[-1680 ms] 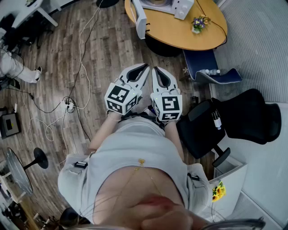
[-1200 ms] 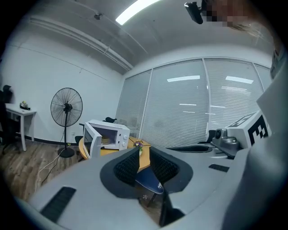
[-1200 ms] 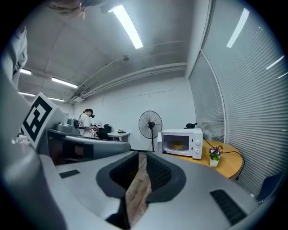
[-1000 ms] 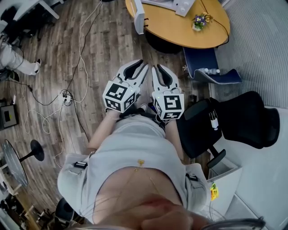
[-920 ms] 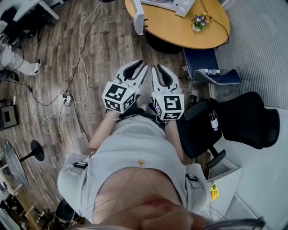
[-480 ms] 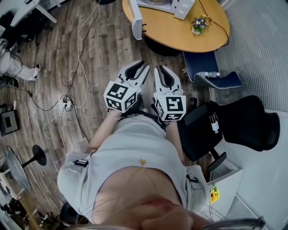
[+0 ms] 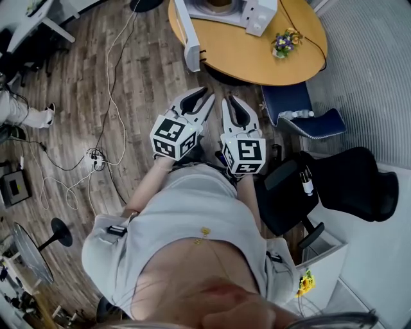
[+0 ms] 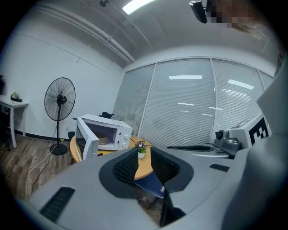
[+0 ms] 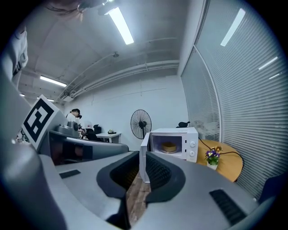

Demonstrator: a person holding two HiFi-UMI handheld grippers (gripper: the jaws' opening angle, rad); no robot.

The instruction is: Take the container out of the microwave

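A white microwave (image 7: pixel 221 8) stands on a round wooden table (image 7: pixel 257 48) at the top of the head view, its door (image 7: pixel 185 37) swung open. Through both gripper views I see it across the room (image 8: pixel 108 131) (image 9: pixel 176 143), with a tan round container (image 9: pixel 169 147) (image 8: pixel 106 140) inside. My left gripper (image 7: pixel 195 103) (image 8: pixel 144 162) and right gripper (image 7: pixel 236 110) (image 9: pixel 140 174) are held side by side in front of the person's body, well short of the table. Both are open, with nothing between the fingers.
A small flower pot (image 7: pixel 282 42) (image 9: pixel 211 157) sits on the table beside the microwave. A blue chair (image 7: pixel 302 114) and a black office chair (image 7: pixel 350 177) stand to the right. Cables and a power strip (image 7: pixel 96 157) lie on the wood floor at left. A floor fan (image 8: pixel 59 101) stands beyond the table.
The view has shifted toward the table: more of the microwave and its open door now shows at the top. Both grippers stay together before the body, still open.
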